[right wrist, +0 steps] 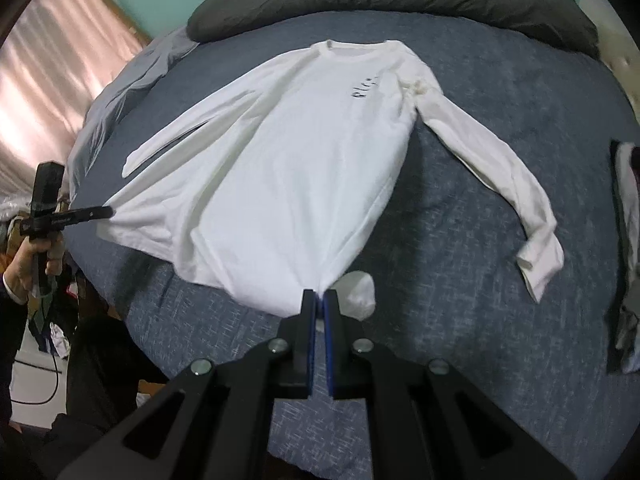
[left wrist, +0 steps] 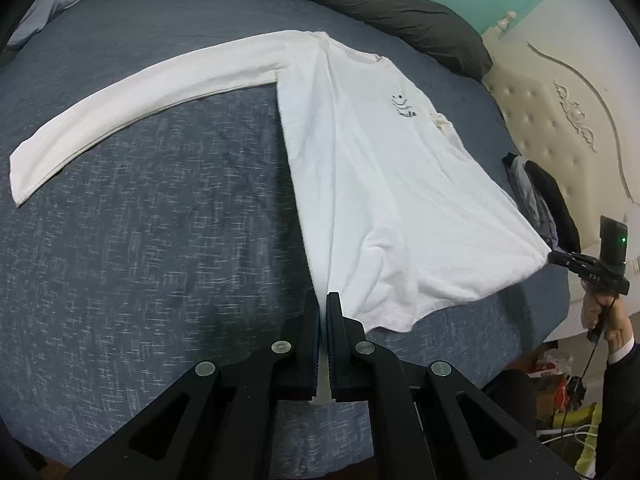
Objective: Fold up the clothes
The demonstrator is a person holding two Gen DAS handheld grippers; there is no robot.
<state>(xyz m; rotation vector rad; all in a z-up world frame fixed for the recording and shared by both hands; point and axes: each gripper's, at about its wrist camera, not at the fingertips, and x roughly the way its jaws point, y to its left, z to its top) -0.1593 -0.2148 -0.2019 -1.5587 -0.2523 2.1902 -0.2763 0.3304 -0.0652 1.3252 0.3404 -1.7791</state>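
The left gripper (left wrist: 323, 300) has its jaws clamped on one bottom corner of the white long-sleeved shirt (left wrist: 380, 184), whose body stretches away ahead of them over the blue bed (left wrist: 140, 240). The right gripper (right wrist: 319, 296) pinches the other hem corner, a sleeve (right wrist: 500, 168) trailing off to the right of its jaws.
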